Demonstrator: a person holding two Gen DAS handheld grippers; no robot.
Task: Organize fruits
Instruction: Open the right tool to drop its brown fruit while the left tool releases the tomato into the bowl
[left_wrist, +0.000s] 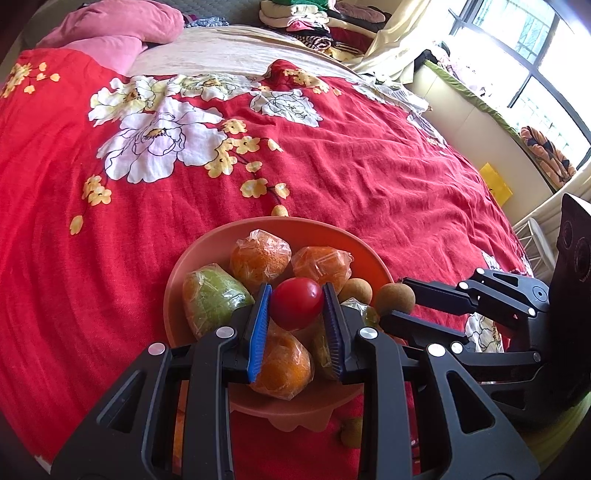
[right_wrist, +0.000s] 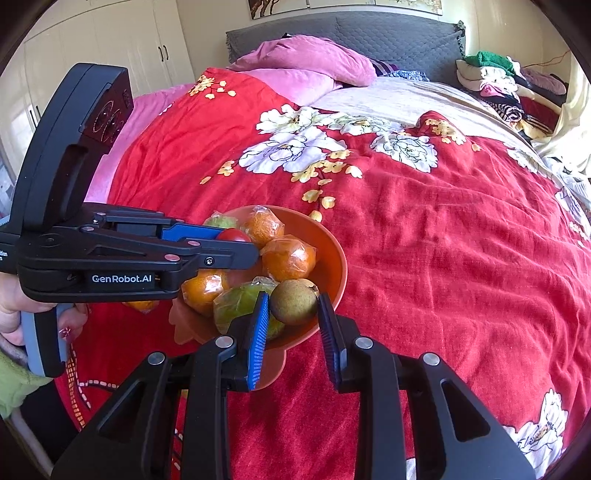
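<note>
Left gripper (left_wrist: 297, 304) is clamped on a red tomato (left_wrist: 296, 302) above the orange bowl (left_wrist: 207, 243), its blue pads pointing toward 12 o'clock. Right gripper (right_wrist: 291, 308) holds a round brown fruit (right_wrist: 293, 301) over the bowl's rim at 5 o'clock. Neither fruit shows a clear long axis; 5 wrapped fruits fill the bowl.
</note>
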